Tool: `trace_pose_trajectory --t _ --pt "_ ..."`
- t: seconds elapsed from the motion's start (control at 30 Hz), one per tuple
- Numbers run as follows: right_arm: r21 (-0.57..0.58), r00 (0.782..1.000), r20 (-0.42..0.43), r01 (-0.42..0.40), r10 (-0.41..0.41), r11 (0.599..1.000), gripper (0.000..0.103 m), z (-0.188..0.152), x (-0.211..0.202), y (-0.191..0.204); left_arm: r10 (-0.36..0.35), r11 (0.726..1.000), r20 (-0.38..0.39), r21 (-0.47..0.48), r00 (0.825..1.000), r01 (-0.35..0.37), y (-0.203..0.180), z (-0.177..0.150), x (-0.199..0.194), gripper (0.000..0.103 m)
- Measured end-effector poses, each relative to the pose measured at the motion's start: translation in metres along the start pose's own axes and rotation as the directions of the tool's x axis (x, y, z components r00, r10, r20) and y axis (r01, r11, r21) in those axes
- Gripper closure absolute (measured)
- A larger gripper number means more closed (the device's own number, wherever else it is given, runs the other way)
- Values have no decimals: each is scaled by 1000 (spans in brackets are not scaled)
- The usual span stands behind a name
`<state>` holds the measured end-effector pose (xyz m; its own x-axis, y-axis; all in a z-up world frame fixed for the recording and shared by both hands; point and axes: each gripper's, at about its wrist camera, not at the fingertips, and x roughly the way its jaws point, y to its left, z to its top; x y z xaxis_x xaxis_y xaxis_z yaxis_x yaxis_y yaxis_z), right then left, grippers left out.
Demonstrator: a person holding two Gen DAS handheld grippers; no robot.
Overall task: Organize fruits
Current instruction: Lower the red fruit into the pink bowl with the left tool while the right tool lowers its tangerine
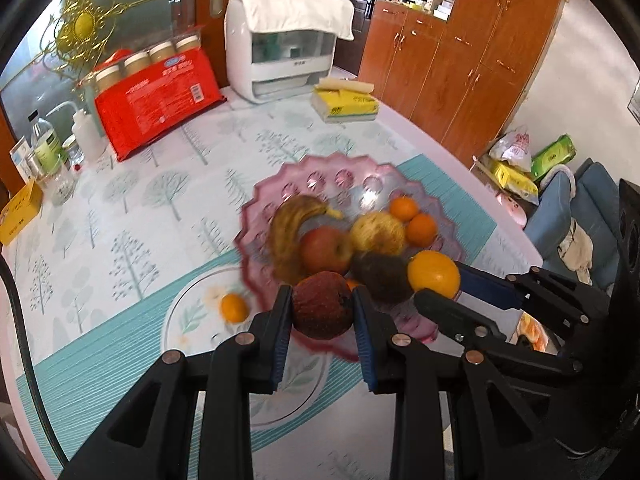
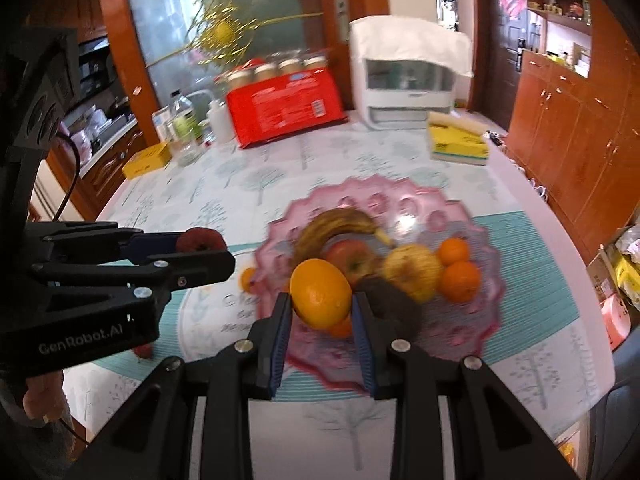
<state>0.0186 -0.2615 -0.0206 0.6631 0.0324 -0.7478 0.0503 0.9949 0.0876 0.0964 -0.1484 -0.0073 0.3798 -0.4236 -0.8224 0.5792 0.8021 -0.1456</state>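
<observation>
My left gripper is clamped on a wrinkled dark-red apple, bottom centre of its view. My right gripper grips a smooth orange, low centre. Behind them sits a scalloped pink glass bowl holding a browned banana, a red apple and tangerines, motion-blurred. A flat clear plate lies lower left, partly hidden by the bowl.

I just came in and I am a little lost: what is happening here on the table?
A person is sorting fruit with two hand-held tongs. The left tongs grip a dark red apple; the right tongs grip an orange. Both are held over the near edge of the pink bowl, which holds a banana, apples and small oranges. One small orange lies on the clear plate beside it.
</observation>
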Motion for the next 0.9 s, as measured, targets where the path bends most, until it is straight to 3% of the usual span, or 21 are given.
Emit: trace_pose_trajectory --t 0.4,0.9 --pt "16 998 42 38 -39 999 72 28 7 -66 66 997 30 -39 997 -65 -37 37 36 75" --pt "-8 997 -76 14 -15 1000 72 23 59 -91 148 981 -110 -111 983 -160 -28 31 119 75"
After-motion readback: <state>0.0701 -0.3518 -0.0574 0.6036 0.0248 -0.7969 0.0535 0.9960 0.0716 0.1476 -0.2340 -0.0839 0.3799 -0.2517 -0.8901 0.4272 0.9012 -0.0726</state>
